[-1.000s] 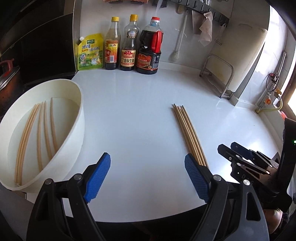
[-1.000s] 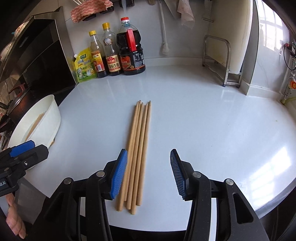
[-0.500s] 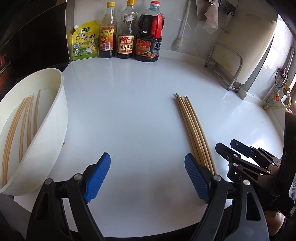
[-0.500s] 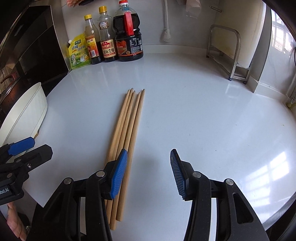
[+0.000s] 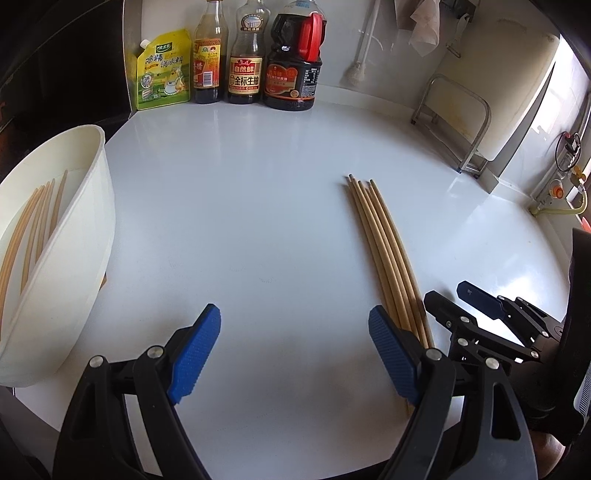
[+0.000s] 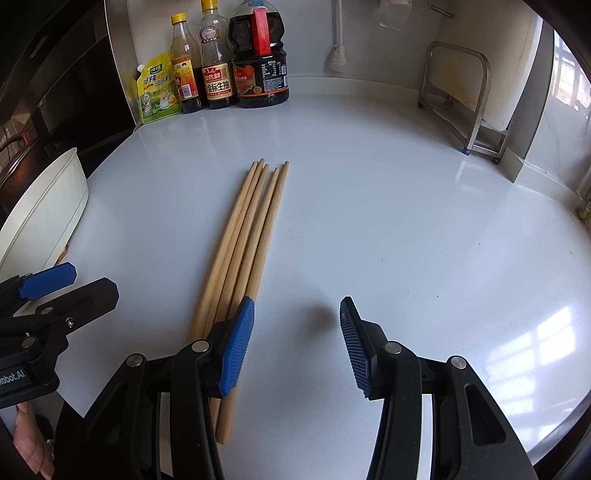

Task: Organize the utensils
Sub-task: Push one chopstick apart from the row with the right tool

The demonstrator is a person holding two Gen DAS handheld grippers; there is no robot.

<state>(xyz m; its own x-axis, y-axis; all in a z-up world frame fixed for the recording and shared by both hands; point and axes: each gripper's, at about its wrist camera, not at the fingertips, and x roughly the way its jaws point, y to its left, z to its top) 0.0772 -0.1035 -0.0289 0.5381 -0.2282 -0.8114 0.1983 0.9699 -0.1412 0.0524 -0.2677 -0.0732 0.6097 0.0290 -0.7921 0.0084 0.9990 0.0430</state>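
Chopsticks (image 6: 243,236) on countertop (image 6: 388,206), near ends hidden behind gaping right claw (image 6: 297,343), left claw (image 5: 294,352) gaping, empty

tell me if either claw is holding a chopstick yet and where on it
Nothing is held. The left claw and the right claw are both open, and the chopsticks lie loose on the counter.

You held your left gripper (image 5: 294,354) and right gripper (image 6: 297,345) side by side, jaws spread wide, both empty.

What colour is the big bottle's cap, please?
Red; the big bottle's cap shows best in the left wrist view.
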